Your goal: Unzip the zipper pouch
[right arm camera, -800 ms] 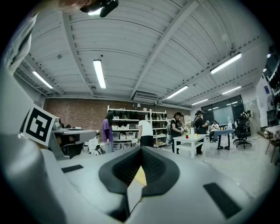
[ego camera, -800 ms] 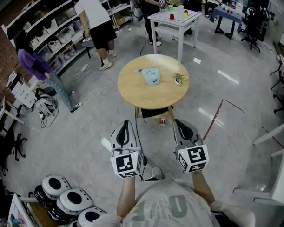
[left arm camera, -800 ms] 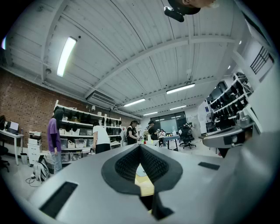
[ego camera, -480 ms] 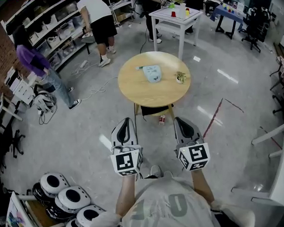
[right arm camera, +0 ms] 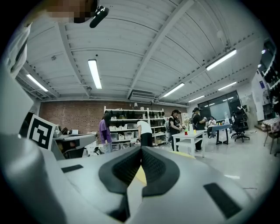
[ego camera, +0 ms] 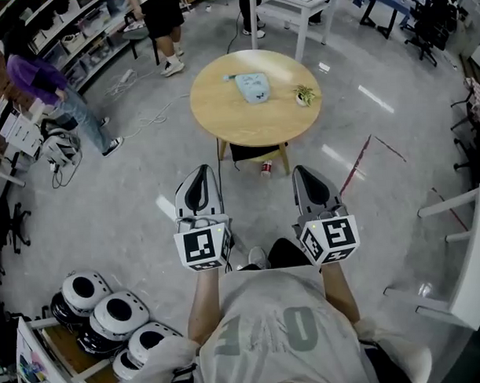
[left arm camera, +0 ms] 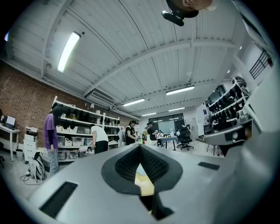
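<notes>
Nothing's happening yet: I'm holding left tool (ego camera: 199, 172) and right tool (ego camera: 303, 172) pressed together, empty, with the zipper pouch (ego camera: 252, 87) sitting untouched on the far-off bench (ego camera: 221, 113).

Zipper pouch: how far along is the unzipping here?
Done: nothing visible. The pouch lies on the round table, untouched; whether it is zipped is too small to tell. In hand: nothing; the left gripper and right gripper are shut, empty, held level over the floor, short of the table. Left: reach the pouch, hold it and unzip it.
</notes>
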{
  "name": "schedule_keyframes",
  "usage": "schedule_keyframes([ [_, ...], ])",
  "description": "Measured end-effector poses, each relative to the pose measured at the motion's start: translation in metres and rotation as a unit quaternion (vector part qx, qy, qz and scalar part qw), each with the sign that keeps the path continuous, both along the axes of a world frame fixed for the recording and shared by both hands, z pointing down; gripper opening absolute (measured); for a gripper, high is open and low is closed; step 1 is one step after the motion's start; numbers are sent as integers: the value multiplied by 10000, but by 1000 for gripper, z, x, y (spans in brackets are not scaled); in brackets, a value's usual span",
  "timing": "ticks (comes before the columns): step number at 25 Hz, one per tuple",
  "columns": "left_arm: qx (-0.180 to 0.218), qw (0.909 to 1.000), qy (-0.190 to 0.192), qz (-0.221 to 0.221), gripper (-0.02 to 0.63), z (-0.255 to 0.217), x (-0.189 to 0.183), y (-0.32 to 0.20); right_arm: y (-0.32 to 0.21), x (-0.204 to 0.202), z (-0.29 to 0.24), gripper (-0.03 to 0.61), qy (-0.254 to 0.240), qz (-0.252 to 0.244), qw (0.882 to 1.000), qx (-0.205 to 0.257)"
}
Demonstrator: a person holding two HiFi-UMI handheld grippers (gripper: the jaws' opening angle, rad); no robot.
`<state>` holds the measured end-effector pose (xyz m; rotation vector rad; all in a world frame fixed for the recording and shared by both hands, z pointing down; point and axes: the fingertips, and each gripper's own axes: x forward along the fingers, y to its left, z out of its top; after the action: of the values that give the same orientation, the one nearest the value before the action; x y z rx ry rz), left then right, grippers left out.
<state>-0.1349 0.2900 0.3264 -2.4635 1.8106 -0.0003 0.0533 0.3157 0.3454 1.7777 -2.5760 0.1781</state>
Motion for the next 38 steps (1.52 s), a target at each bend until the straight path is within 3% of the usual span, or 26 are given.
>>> schedule_keyframes([
  [7, 1, 10000, 78, 39, 26, 8, -12, -12, -4, -6, 13, 29, 34, 94, 9998, -183],
  [14, 193, 9997, 102, 140, 26, 8, -2, -47, -42, 0, 17, 29, -12, 136, 9999, -46],
  [38, 127, 9993, -95, -341, 26, -9, 45, -345, -365, 49, 11, 29, -90, -368, 9990, -221],
])
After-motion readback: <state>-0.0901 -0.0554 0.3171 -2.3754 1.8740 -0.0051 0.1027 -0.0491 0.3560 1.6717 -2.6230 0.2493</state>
